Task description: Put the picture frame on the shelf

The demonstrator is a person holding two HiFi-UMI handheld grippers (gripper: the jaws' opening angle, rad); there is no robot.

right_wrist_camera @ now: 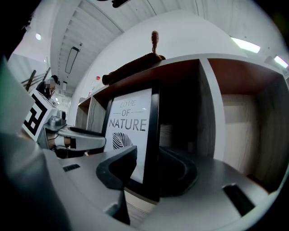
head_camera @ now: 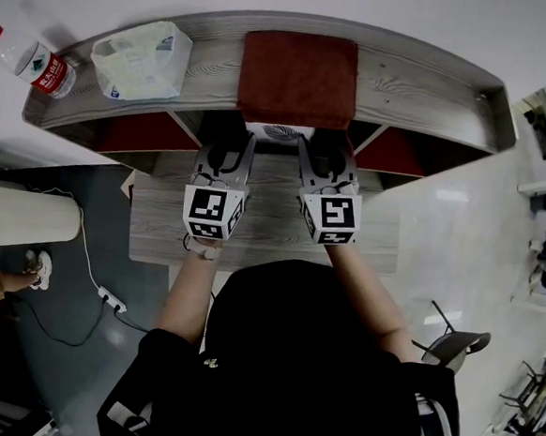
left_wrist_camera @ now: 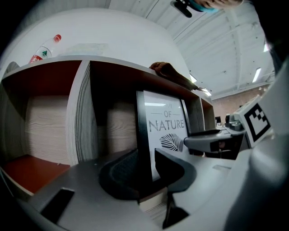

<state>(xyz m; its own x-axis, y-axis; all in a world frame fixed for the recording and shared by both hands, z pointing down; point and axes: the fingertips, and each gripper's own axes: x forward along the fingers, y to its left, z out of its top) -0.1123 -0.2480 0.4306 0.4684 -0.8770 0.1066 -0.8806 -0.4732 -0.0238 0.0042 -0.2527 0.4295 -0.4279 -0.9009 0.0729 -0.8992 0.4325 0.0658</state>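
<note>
Black picture frame (left_wrist_camera: pixel 165 122) stands upright on the shelf (left_wrist_camera: pixel 81 122); left tongs (left_wrist_camera: pixel 144 155) pinch one edge, steadying it, while right tongs (right_wrist_camera: pixel 149 153) gape around the other.

My fingers (left_wrist_camera: pixel 119 173) are dark grey, the picture frame (left_wrist_camera: pixel 141 135) black around white print, the shelf (head_camera: pixel 424 93) grey wood-grain, the cloth (head_camera: pixel 298 78) dark red.

The left hand-held gripper (left_wrist_camera: pixel 146 158) has its jaws pressed on the black left edge of the picture frame (left_wrist_camera: pixel 165 119), which stands upright inside the shelf (left_wrist_camera: pixel 117 66), beside a grey divider (left_wrist_camera: pixel 80 122).
</note>
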